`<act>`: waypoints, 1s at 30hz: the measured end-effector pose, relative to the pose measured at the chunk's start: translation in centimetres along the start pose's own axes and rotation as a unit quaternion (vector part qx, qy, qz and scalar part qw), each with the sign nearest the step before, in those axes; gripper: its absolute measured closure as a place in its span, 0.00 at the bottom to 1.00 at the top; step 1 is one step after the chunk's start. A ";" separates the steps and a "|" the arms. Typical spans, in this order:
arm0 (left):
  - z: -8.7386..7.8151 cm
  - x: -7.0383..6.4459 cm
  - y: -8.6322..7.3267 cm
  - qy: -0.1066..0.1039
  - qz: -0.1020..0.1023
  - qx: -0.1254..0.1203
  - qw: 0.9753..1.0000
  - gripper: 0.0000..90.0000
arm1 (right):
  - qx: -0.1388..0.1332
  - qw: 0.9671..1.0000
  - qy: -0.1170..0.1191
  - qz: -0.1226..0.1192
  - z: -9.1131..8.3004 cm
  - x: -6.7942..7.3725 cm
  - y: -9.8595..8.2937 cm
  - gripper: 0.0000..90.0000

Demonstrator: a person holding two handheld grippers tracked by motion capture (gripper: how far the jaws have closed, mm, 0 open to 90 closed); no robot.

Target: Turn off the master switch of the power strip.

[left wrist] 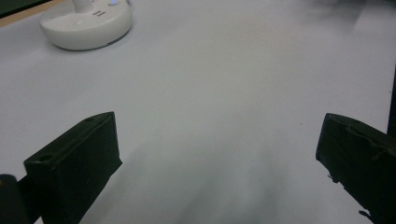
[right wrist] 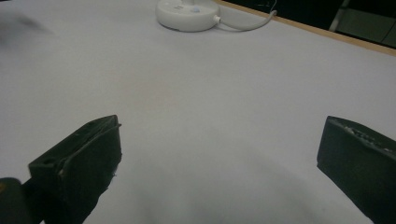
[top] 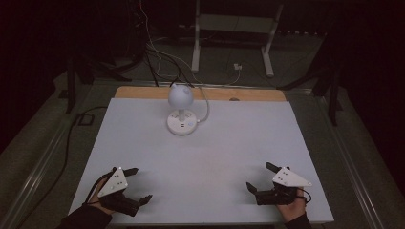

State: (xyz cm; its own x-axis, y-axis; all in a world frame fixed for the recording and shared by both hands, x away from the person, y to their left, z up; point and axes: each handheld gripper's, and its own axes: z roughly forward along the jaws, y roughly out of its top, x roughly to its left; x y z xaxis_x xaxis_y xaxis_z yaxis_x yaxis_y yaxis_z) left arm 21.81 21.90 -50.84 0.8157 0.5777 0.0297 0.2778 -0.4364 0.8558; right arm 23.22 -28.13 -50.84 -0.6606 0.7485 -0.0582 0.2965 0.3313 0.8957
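Observation:
A white desk lamp (top: 181,98) with a round head stands on a round base (top: 182,123) at the back middle of the white table (top: 205,157). Its base (left wrist: 86,21) shows at the top left of the left gripper view and at the top (right wrist: 187,13) of the right gripper view. My left gripper (top: 141,185) rests near the front left edge, open and empty, jaws spread wide (left wrist: 219,154). My right gripper (top: 260,176) rests near the front right edge, open too, nothing between its jaws (right wrist: 219,154).
A white cable (top: 205,102) runs from the lamp base over the table's wooden back edge (top: 143,92). Behind the table, on the dark floor, lie more cables and a white metal stand (top: 234,33). A black cable (top: 71,138) trails along the left side.

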 end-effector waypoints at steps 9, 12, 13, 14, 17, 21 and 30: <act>0.5 -0.3 0.2 -0.015 0.005 0.018 1.000 0.00 | -0.011 1.000 0.006 0.001 0.4 0.8 0.0 0.00; 0.7 -0.4 0.3 -0.020 0.005 0.025 0.999 0.00 | -0.014 1.000 0.007 0.003 0.5 0.9 0.0 0.00; 0.8 -0.4 0.3 -0.023 0.004 0.028 0.999 0.00 | -0.013 1.000 0.007 0.002 0.5 1.0 0.0 0.00; 0.9 -0.5 0.4 -0.023 0.005 0.031 0.999 0.00 | -0.010 1.000 0.006 0.001 0.6 1.1 0.1 0.00; 1.0 -0.8 0.5 -0.030 0.010 0.038 0.999 0.00 | -0.004 1.000 0.004 -0.002 0.6 1.3 0.2 0.00; 0.8 -0.8 0.8 -0.030 0.010 0.037 0.999 0.00 | 0.001 1.000 0.002 -0.007 0.6 1.4 0.3 0.00; 0.6 -0.7 1.9 -0.035 0.024 0.050 0.998 0.00 | -0.010 1.000 0.005 0.001 0.3 1.3 0.4 0.00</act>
State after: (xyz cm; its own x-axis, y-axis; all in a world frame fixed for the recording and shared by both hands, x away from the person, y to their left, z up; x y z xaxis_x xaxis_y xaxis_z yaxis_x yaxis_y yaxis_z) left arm 22.07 20.30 -49.54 0.8614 0.5071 0.0301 0.2849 -0.5312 0.7979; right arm 22.70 -26.88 -50.68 -0.6672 0.7431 -0.0515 0.2844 0.3180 0.9044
